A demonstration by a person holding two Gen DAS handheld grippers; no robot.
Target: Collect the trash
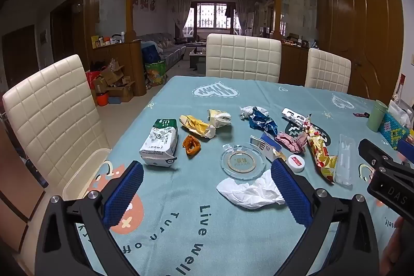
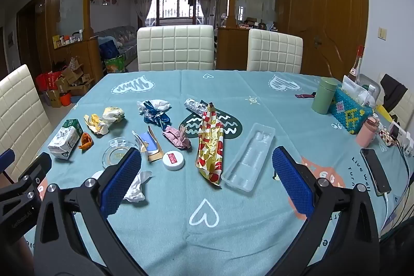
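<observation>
Blue-padded fingers (image 1: 124,194) of the left gripper (image 1: 207,193) stand wide apart above the teal tablecloth (image 1: 181,237), nothing between them. Just ahead, a crumpled white tissue (image 1: 249,192) lies beside the glass ashtray (image 1: 242,162). Over on the right, the right gripper (image 2: 207,183) hangs equally wide and empty. Between its fingers sit the red-and-gold wrapper (image 2: 211,146), the clear plastic tray (image 2: 249,157) and a white lid (image 2: 173,160). More scraps lie scattered mid-table: blue foil (image 2: 156,115), pink wrapper (image 2: 177,137), white packet (image 1: 159,142).

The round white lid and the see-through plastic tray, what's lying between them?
The long red-and-gold wrapper lies between the white lid and the clear tray, plainest in the right wrist view.
</observation>
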